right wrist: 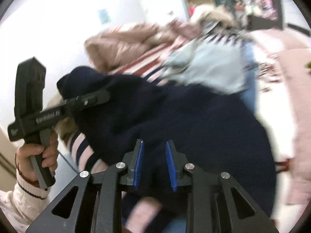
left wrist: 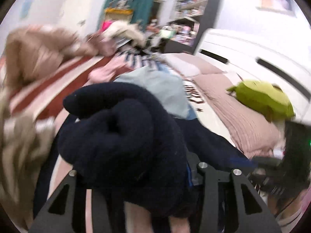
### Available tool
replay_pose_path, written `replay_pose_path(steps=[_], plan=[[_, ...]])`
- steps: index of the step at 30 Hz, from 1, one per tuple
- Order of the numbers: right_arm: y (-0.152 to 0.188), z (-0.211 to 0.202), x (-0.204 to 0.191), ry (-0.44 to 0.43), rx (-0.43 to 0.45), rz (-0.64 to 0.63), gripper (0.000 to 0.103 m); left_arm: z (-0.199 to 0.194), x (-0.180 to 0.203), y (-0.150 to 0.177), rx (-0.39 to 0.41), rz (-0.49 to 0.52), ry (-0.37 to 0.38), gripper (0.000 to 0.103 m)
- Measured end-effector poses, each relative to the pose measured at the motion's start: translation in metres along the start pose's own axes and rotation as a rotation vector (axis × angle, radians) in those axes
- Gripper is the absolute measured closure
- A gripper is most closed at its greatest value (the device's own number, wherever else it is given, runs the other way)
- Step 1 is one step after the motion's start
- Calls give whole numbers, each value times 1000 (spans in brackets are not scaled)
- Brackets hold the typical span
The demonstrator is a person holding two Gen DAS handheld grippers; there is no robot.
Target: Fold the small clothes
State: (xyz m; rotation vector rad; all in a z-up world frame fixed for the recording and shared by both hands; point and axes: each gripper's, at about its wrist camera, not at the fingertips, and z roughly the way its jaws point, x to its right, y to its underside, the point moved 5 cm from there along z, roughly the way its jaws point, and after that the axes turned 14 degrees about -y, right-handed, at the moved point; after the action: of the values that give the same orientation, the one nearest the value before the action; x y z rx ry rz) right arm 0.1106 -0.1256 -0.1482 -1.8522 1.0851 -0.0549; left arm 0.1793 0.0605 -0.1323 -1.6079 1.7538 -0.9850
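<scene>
A dark navy knitted garment (left wrist: 124,136) fills the middle of the left wrist view, bunched over my left gripper (left wrist: 153,174), whose fingertips are hidden under the cloth; it appears shut on the garment. In the right wrist view the same navy garment (right wrist: 194,120) spreads across the bed. My right gripper (right wrist: 154,165) has its blue pads (right wrist: 139,165) a small gap apart with navy cloth between them. The left gripper (right wrist: 97,97) also shows there at the left, held in a hand, its tip in the garment's far end.
A light blue garment (left wrist: 159,89) and a pink and navy striped one (right wrist: 81,147) lie beside the navy one. A tan puffy jacket (left wrist: 35,58) is at the left. A green plush toy (left wrist: 262,99) sits on the pink bedspread (left wrist: 233,116). Shelves stand behind.
</scene>
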Motion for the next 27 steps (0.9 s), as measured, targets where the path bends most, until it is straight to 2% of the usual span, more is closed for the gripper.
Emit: replay_pose_path(steps=[3,5,7,11,12,13,14,16,18,21,22,23,27], plan=[[-7,-57,23,77,112,42,81,3,44,-7,10,152,17,62],[-7,-95,36,134,180,66,79,16,90,1,-24,319,30,62],[-6,-118,42,165,221,79,79,36,125,14,-86,413,61,62],[10,-151,52,179,276,121,79,54,168,29,-138,453,147,62],[14,-154,54,179,277,128,79,54,176,32,-134,470,148,60],[18,-156,56,183,276,133,79,53,183,34,-128,487,151,52],[19,-156,58,185,272,139,79,51,187,35,-129,488,167,37],[22,-155,65,180,264,160,77,44,189,37,-130,503,196,20],[25,-150,70,156,256,184,69,34,188,37,-127,512,187,19],[25,-140,69,126,241,192,58,12,159,31,-121,414,226,19],[25,-137,66,121,237,191,51,2,143,26,-114,359,243,18],[22,-130,64,110,229,190,40,-4,131,21,-108,323,252,17],[4,-100,50,40,211,188,18,-26,76,12,-72,196,239,10]])
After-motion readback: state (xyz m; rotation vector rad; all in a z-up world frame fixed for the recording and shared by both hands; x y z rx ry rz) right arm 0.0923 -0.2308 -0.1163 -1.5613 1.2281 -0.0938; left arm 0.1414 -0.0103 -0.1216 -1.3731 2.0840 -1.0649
